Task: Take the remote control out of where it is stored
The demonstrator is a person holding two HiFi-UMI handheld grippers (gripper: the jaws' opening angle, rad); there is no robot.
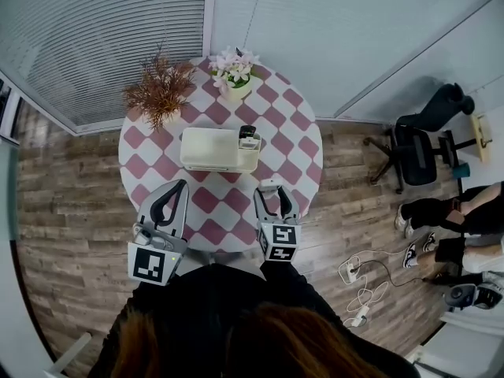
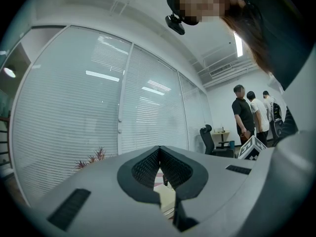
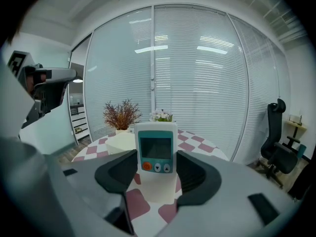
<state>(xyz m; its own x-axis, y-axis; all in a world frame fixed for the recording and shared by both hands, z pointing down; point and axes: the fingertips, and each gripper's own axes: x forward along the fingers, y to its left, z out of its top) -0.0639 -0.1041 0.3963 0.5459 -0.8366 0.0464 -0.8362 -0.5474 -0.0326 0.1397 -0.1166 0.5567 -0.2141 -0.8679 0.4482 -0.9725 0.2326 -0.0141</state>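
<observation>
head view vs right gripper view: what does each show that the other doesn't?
Only the head view: floor cables, people's legs at the right, and the marker cube on the right tool.
Only the right gripper view: the face of the remote control, with its screen and orange button. The remote stands upright, gripped between the right tool's jaws.
Both: checkered table, white box, dried plant, flowers, office chair, blinds.

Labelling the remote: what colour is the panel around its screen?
Teal, on a white remote body; clearest in the right gripper view.
</observation>
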